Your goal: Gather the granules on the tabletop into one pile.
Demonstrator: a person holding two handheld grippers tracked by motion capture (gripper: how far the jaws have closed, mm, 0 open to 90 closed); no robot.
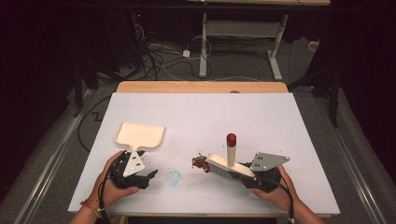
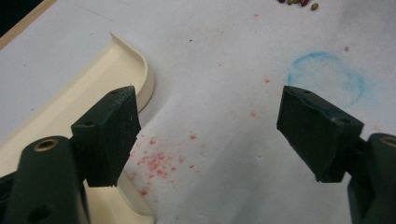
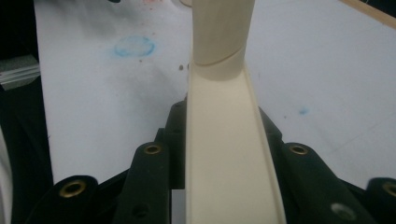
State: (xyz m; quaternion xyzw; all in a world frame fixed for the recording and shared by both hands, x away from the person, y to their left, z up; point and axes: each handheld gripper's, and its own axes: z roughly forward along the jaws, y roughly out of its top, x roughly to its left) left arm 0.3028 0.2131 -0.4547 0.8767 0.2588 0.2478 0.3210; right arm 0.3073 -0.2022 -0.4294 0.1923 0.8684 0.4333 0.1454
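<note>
Brush, cream plastic with red-capped handle (image 1: 230,158), clamped in right tool (image 3: 219,140), bristles at small pile of red-brown bits (image 1: 200,162) on white surface (image 1: 261,116). Cream plastic dustpan (image 1: 139,135) left of pile. Left tool (image 2: 208,135) beside dustpan, jaws spread, empty.

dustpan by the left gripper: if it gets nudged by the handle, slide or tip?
The dustpan looks like thin cream plastic lying flat on the smooth white table, so it probably slides rather than tips. It seems light, so a nudge from the open left gripper may spin it. The raised rim in the left gripper view suggests it is stiff enough to hold its shape.
</note>
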